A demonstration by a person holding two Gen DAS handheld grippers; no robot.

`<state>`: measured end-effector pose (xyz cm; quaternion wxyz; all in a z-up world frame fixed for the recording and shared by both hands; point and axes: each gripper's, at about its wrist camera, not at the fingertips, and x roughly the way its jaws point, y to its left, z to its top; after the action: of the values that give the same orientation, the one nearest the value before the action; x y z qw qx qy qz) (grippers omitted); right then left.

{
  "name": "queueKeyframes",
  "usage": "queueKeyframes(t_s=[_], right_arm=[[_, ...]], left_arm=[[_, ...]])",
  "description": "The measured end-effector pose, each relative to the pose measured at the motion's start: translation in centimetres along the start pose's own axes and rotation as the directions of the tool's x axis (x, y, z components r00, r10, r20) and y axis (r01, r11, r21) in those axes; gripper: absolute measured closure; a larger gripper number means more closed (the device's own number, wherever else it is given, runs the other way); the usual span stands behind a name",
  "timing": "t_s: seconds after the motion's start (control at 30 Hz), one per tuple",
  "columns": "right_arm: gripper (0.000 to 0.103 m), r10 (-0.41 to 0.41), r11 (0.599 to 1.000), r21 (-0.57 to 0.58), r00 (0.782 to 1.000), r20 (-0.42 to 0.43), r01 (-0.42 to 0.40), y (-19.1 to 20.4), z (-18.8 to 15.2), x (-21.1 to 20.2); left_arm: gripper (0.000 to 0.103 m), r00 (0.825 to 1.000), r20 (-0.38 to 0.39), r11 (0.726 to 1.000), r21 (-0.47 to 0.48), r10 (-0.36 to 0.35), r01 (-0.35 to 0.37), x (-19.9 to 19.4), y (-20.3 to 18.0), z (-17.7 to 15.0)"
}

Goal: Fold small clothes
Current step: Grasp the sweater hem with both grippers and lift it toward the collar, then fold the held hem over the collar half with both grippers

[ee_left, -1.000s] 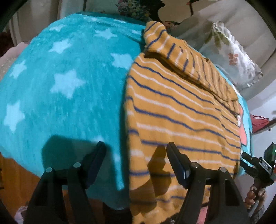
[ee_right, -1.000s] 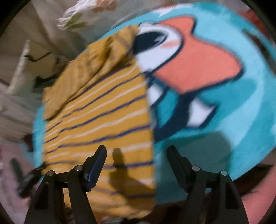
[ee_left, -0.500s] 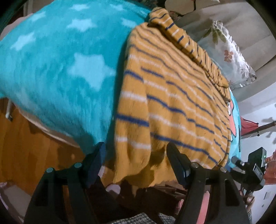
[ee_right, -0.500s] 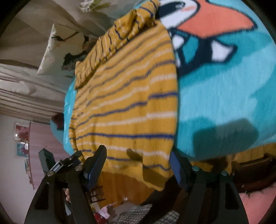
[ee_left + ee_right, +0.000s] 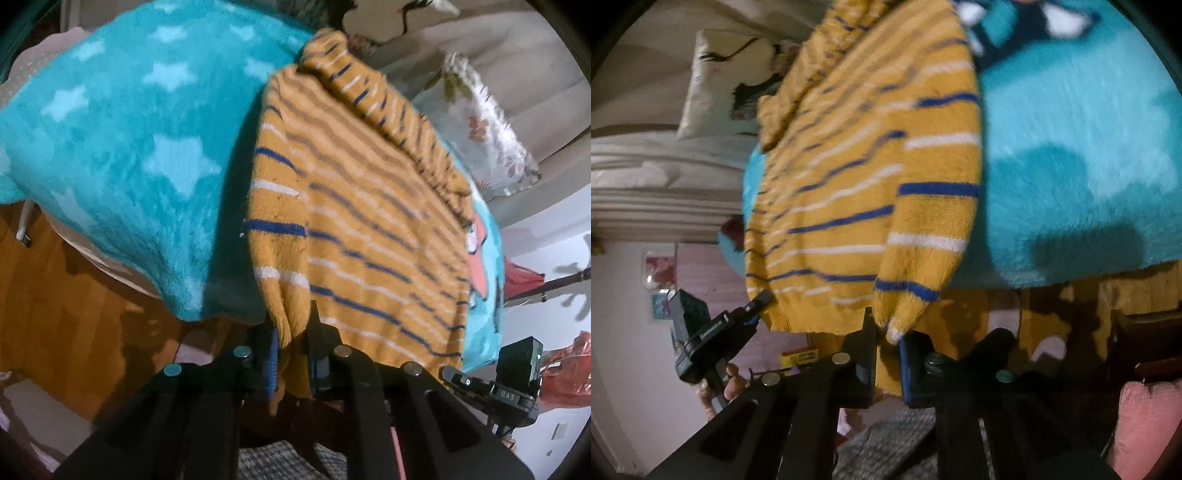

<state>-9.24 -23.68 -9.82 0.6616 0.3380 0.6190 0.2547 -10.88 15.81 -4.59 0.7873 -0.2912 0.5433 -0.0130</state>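
Both pairs of jaws, apart a second ago, have just closed: left gripper (image 5: pixel 291 343) and right gripper (image 5: pixel 888 341) now clamp the near corners of the striped sweater (image 5: pixel 369 229) on the teal blanket (image 5: pixel 140 155); the fold is beginning, and it likely calls for lifting both corners together toward the far collar.

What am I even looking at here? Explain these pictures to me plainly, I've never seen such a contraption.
No robot here: a person holds a hand-held claw in each hand, and each claw carries a wide-angle camera looking along its two fingers. One picture is from the left claw, the other from the right claw. A yellow striped sweater lies on a turquoise blanket, its lower edge hanging over the side. Both claws have just been closing and are now shut, each pinching a bottom corner of the sweater. Cushions sit behind.
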Motion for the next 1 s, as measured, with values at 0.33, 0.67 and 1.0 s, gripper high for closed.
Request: queueKeyframes(t_s=[0.33, 0.67, 1.0], right_arm=[[0.093, 0.113, 0.982, -0.172, 0.974, 0.194, -0.080, 8.8, 5.7, -8.6], [0.093, -0.072, 0.981, -0.144, 0.933, 0.352, 0.130, 14.4, 25.3, -5.5], [0.091, -0.306, 0.952, 0.107, 0.912, 0.274, 0.287, 7.0, 36.5, 3.8]], left_arm=[[0.092, 0.983, 0.172, 0.996, 0.073, -0.062, 0.051, -5.2, -4.8, 9.0], [0.092, 0.980, 0.199, 0.982, 0.185, 0.009, -0.047, 5.1, -11.6, 28.2], [0.077, 0.998, 0.063, 0.973, 0.230, 0.002, -0.016, 13.8, -11.2, 34.3]])
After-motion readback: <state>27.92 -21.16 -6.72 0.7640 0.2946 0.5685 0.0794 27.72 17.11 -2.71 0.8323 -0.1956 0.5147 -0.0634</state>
